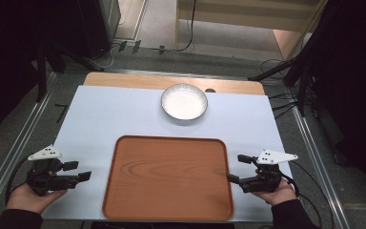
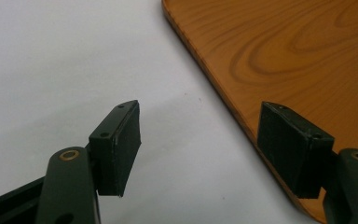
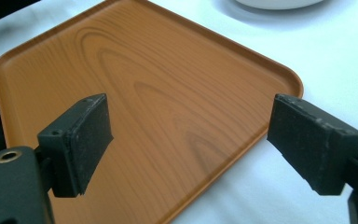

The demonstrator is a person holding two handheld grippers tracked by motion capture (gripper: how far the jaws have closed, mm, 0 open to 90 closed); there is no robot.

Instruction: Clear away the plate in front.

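Wooden tray (image 1: 167, 179) flat on worktop (image 1: 100, 114). Left tool (image 1: 78, 171) wide, empty, just off tray's left edge. Right tool (image 1: 237, 168) wide, empty, at tray's right edge. White bowl (image 1: 184, 100) beyond tray.

left gripper (image 2: 200, 154) jaws apart, empty | wooden tray (image 2: 284, 51) edge | white sheet (image 2: 51, 60)

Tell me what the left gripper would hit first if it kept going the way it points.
Most likely the tray. The left gripper, jaws open with nothing between them, points across the white sheet at the tray's near left edge. How high it is above the sheet is unclear, so it might slide over the rim.
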